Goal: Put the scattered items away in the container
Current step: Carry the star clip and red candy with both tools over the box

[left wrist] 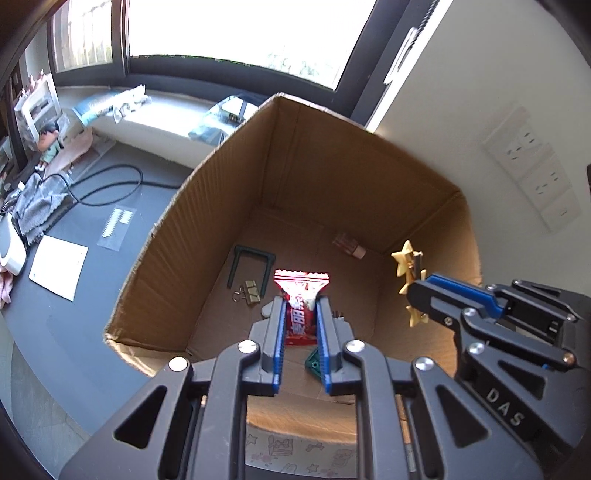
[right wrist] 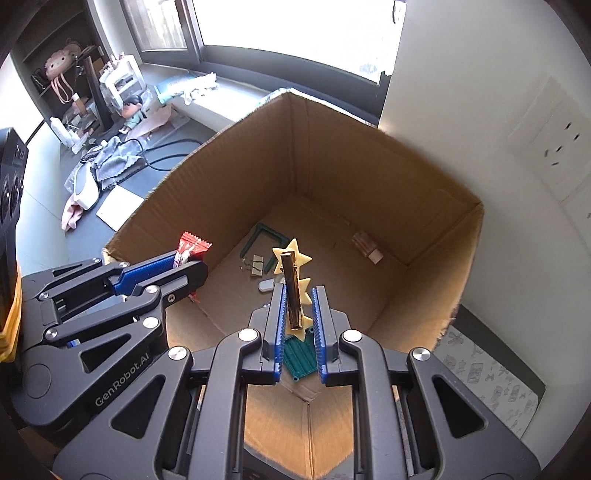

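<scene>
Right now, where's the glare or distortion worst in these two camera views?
Left wrist view: the window is blown out white, and sunlight flares on the red snack packet. Right wrist view: window equally washed out. Both views: fisheye bends the cardboard box edges.

Two matching tools are seen, each built from matte dark grey, nearly black, linkage bars with triangular cut-outs. On the left gripper [left wrist: 301, 314], blue ribbed pads [left wrist: 279, 328] are fitted along the inner faces of both fingers, and round silver screw heads are set at the pivots, with one brass-coloured screw at about three o'clock of its own view. The right gripper [right wrist: 298, 306] is made the same way, blue toothed pads [right wrist: 318, 321] included. White lettering is printed on the housings: "DAS" on the right one, "GenRobot.AI" on the left.
</scene>
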Action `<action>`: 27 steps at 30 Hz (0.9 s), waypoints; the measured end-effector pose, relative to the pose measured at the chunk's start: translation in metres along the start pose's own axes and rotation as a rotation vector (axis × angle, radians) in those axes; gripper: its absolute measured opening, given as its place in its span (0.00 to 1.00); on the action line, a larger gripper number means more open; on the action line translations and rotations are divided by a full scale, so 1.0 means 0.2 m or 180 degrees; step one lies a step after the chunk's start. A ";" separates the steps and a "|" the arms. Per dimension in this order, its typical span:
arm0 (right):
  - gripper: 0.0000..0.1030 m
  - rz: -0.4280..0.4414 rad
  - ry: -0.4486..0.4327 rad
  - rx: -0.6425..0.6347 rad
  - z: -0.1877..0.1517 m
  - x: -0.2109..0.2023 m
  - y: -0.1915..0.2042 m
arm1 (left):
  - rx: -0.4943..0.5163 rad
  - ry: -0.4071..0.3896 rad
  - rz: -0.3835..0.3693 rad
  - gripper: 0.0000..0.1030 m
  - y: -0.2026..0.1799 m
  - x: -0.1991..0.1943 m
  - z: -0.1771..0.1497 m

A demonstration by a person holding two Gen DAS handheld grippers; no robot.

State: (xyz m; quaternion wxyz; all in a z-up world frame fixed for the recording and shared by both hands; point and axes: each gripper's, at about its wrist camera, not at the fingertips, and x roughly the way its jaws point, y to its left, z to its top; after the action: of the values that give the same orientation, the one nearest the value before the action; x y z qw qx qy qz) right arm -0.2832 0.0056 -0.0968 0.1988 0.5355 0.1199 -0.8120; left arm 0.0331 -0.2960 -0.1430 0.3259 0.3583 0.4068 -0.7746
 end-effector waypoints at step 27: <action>0.14 0.0180 0.0355 0.0088 0.01 0.30 -0.12 | -0.0029 0.0343 0.0051 0.15 -0.03 0.22 0.02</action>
State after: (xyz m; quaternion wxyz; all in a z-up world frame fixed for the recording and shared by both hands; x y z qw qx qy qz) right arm -0.3170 0.0153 -0.1511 0.2072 0.5859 0.1044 -0.7765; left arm 0.0047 -0.3066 -0.1746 0.3114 0.4012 0.4243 -0.7497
